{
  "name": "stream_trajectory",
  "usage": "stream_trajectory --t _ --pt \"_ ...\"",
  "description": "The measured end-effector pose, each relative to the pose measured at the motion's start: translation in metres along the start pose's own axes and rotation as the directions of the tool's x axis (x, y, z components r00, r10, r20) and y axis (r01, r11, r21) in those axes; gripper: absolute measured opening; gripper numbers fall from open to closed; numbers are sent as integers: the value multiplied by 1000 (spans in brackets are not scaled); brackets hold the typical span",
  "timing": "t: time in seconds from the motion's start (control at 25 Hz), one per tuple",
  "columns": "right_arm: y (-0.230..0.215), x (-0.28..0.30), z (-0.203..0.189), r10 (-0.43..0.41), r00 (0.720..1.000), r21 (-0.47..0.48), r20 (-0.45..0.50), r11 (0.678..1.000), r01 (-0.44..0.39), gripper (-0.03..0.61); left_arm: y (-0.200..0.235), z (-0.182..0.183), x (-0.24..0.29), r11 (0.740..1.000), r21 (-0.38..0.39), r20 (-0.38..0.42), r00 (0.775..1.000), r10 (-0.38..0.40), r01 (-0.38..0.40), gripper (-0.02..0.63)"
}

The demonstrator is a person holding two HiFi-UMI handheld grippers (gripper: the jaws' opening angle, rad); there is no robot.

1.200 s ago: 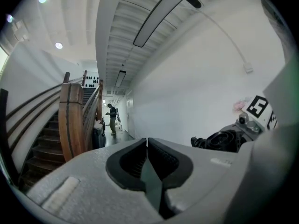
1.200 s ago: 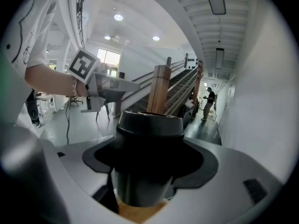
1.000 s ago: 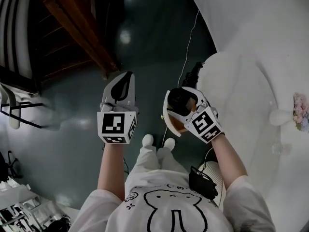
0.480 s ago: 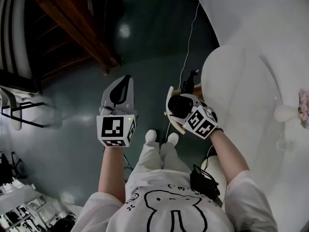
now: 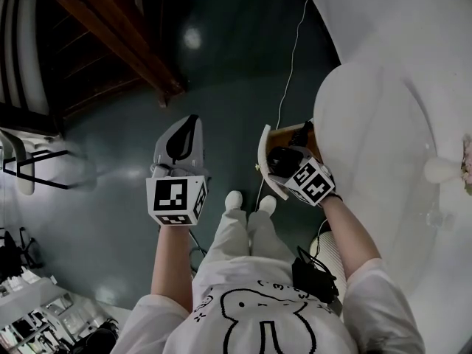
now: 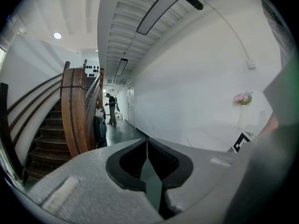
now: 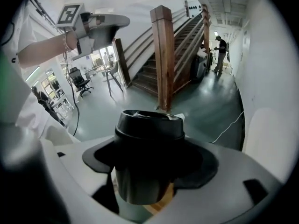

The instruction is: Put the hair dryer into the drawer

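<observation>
**Dryer's in the right claw, no drawer spotted yet**

Right gripper (image 7: 149, 171) is clamped across the black barrel of the dryer (image 7: 148, 129), held in the air just beside the white table (image 5: 383, 139). Left gripper (image 6: 150, 167) is closed on nothing, hovering alongside. My guess is hard, slick plastic and a bit front-heavy, so it could twist in the jaws. Gripping the barrel close to the handle seems sanest. Versus a second ago, the right wrist has rolled and tucked the dryer nearer the table. The left looks unchanged.

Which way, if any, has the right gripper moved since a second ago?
Yes: against the drawer's white front, the right gripper, shut on the hair dryer, has drawn slightly toward the person.
</observation>
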State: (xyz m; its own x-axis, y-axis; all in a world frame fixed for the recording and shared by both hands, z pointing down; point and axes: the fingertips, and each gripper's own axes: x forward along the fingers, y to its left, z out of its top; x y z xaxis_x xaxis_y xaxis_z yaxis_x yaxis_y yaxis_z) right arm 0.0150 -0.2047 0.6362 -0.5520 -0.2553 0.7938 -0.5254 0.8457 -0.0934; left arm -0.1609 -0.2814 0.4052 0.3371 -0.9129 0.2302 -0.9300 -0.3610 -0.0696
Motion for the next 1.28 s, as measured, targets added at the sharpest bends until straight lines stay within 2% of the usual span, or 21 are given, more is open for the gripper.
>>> stream_trajectory --t 0.32,0.64,0.96,1.28 --pt "-8 9 -24 -42 996 132 -80 990 52 364 -3 -7 1 1000 -7 -12 1000 -22 22 21" --pt "-23 28 -55 -72 981 211 -182 971 110 364 -4 -19 4 1000 -2 -29 999 -30 30 21" --pt "-41 45 -84 -113 948 248 -297 950 191 364 13 -28 -5 1000 12 -44 999 3 -3 21" --pt "-55 70 -101 -90 936 297 -340 934 197 365 17 -39 -8 999 37 -63 998 19 -17 21"
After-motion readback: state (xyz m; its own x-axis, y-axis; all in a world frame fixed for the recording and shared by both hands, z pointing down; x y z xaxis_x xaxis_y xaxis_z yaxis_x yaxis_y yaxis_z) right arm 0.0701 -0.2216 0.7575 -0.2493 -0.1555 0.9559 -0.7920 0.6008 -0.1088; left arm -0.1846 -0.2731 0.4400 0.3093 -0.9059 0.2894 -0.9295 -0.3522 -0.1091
